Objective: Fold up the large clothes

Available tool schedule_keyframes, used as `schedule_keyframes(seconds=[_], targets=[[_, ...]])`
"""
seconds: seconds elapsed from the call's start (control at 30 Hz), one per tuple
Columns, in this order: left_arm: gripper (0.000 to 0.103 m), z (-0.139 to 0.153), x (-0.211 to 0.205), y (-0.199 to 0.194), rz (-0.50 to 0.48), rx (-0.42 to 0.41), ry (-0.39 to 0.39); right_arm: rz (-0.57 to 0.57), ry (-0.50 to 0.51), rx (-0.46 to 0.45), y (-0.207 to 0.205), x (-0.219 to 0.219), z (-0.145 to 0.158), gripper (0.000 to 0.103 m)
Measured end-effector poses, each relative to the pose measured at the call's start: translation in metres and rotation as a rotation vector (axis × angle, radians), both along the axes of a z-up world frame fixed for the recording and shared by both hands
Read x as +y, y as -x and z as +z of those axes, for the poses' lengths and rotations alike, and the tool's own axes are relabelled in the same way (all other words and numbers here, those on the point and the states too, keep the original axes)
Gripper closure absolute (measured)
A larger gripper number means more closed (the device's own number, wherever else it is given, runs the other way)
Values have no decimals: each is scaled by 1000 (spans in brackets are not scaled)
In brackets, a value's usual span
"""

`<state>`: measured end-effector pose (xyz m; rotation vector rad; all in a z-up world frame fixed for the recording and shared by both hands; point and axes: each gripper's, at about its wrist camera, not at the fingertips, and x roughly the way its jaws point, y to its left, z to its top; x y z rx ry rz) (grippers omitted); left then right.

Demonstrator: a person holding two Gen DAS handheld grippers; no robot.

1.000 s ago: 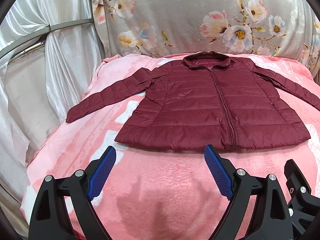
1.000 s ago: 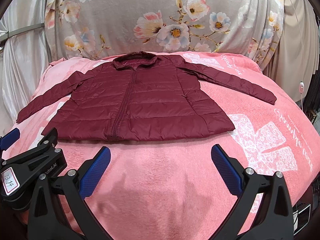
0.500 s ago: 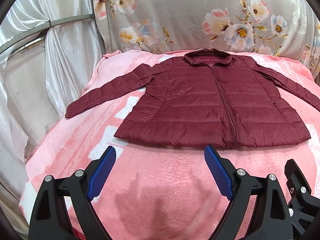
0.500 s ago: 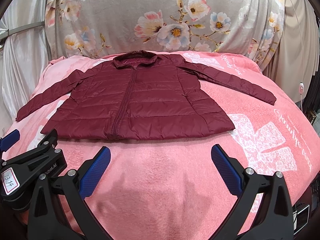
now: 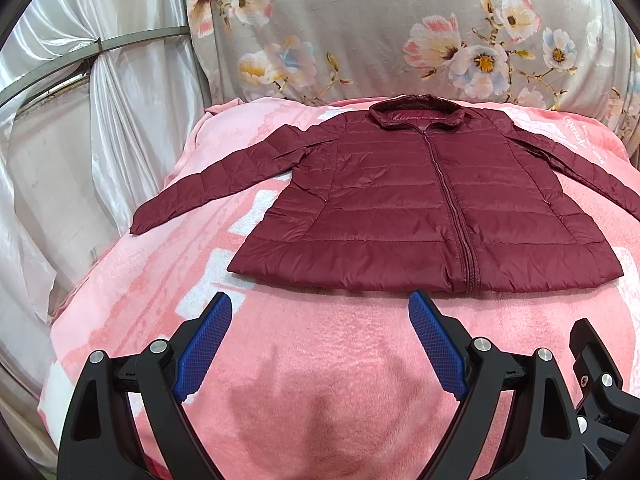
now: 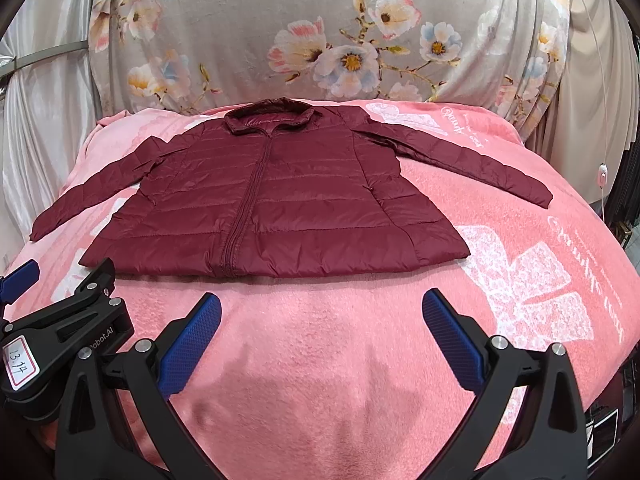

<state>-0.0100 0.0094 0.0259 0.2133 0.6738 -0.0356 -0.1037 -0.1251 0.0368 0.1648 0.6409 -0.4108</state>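
**Quilted jacket laid flat on a pink blanket, seen from both grippers**

Left wrist view. A pink fleece blanket (image 5: 320, 360), soft and napped with pale white patterning, covers a rounded, bed-like surface. Behind it hangs a grey floral curtain (image 5: 400, 32); to the left falls a glossy white satin drape (image 5: 120, 120) crossed by a curved metal band (image 5: 132, 40). The maroon jacket (image 5: 400, 208) lies front-up and unfolded in the middle of the blanket, zipped, collar toward the curtain, hem toward the camera, its horizontal quilting slightly shiny. One sleeve (image 5: 216, 184) stretches out toward the drape. The left gripper (image 5: 320, 300) hovers just short of the hem, its blue textured pads spread wide with nothing between them.

Right wrist view. The same blanket (image 6: 320, 360) shows a white bow motif (image 6: 528, 288) and cursive lettering. The jacket (image 6: 300, 200) sits centred; its other sleeve (image 6: 472, 156) angles outward. A white cord with a small switch (image 6: 601, 174) hangs at the edge. The right gripper (image 6: 320, 300) is likewise wide apart and empty, near the hem without touching it.
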Motion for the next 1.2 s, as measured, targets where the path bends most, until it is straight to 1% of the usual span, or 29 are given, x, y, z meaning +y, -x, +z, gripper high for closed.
schedule_keyframes(seconds=[0.7,0.9,1.0,1.07,1.13,1.17,1.2], targets=[[15,-1,0,0,1,0,-3,0,-3,3,-3,-1,-1,5],[15,-2,-6,-6,-11,-11,-16,5,-9,7,-3,-4,0,5],[15,-3,-12,-13,-29,-10,-18,17,-39,8,-4,-8,-2,5],[15,-5,-16,-20,-31,-1,-19,30,-91,3,-6,-19,-5,5],[15,-6,-17,-30,-29,3,-13,9,-132,-19,-5,-36,-6,5],[15,-6,-18,-32,-29,4,-7,-7,-144,-28,-13,-51,-7,5],[15,-6,-18,-37,-27,6,-1,-23,-159,-46,-13,-64,-6,5]])
